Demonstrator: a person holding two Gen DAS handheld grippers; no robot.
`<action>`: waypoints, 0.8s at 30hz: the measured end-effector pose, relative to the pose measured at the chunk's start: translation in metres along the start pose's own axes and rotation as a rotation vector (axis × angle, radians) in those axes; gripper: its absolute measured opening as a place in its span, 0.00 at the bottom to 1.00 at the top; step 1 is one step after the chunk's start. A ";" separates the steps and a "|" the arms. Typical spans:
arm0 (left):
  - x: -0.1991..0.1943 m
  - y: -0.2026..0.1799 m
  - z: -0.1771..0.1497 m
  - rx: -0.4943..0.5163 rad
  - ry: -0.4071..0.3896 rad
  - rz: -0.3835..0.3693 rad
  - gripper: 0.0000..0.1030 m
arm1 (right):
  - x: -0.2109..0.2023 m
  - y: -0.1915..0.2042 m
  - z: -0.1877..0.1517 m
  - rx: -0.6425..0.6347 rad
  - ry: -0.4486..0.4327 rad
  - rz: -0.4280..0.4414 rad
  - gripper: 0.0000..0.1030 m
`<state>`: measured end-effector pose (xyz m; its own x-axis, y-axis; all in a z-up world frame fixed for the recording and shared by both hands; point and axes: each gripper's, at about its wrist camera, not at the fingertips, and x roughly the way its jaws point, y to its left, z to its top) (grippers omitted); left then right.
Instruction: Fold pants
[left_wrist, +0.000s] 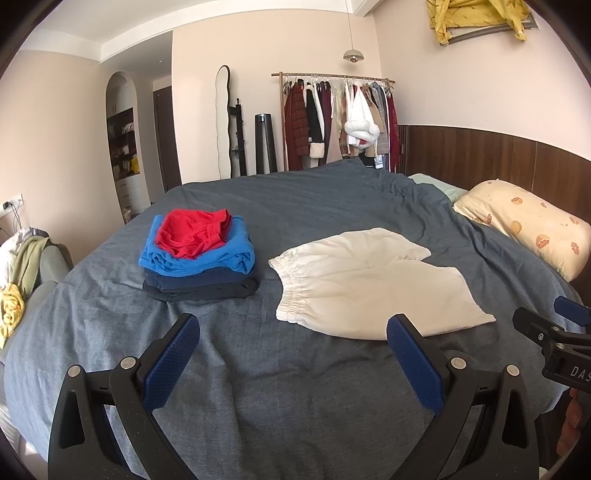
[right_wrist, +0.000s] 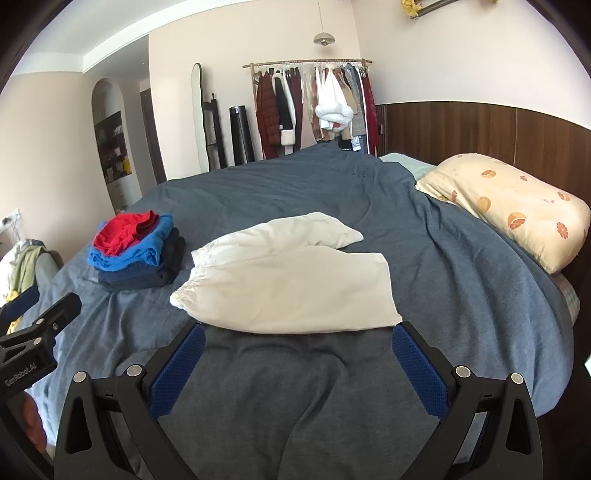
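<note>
Two grippers hang low over the bed, closest to us. The left gripper (left_wrist: 293, 328) has its blue fingers spread wide and grasps nothing. The right gripper (right_wrist: 298, 338) is spread wide too, and nothing is between its fingers. Below them is only the gray-blue blanket (left_wrist: 258, 387).

Just past the fingertips lie the white shorts (right_wrist: 295, 280), flat on the blanket in the middle of the bed. The stretchy waist is on the left side and the two legs point to the right. They look thin, soft and light, so they will likely flop and bend wherever they are lifted. They are not slippery or breakable. A good place to pinch is probably the near edge: one gripper at the bunchy waistband (left_wrist: 291, 295), the other at the near leg hem (right_wrist: 391, 295).

Beside the waist, a bit farther left, sits a pile of folded clothes (left_wrist: 199, 258). To the right is a pillow (right_wrist: 517, 218).

Far back is a rack of hanging clothes (left_wrist: 340, 118), too small to tell apart. Only a sliver of a hand shows at the picture edges.
</note>
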<state>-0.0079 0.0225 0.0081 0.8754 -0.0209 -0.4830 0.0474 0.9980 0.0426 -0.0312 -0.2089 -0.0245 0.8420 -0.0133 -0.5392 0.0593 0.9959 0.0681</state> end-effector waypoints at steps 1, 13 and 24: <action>0.002 0.001 -0.001 -0.001 0.005 0.002 1.00 | 0.002 0.001 0.000 -0.001 0.004 0.001 0.99; 0.043 0.020 -0.011 -0.025 0.071 0.051 1.00 | 0.048 0.004 -0.005 0.049 0.113 0.022 0.99; 0.105 0.026 -0.020 0.026 0.080 0.073 0.99 | 0.117 0.007 -0.014 0.114 0.224 0.039 0.92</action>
<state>0.0757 0.0471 -0.0587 0.8359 0.0576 -0.5458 -0.0018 0.9948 0.1021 0.0604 -0.2026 -0.0989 0.7055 0.0574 -0.7064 0.0999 0.9787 0.1793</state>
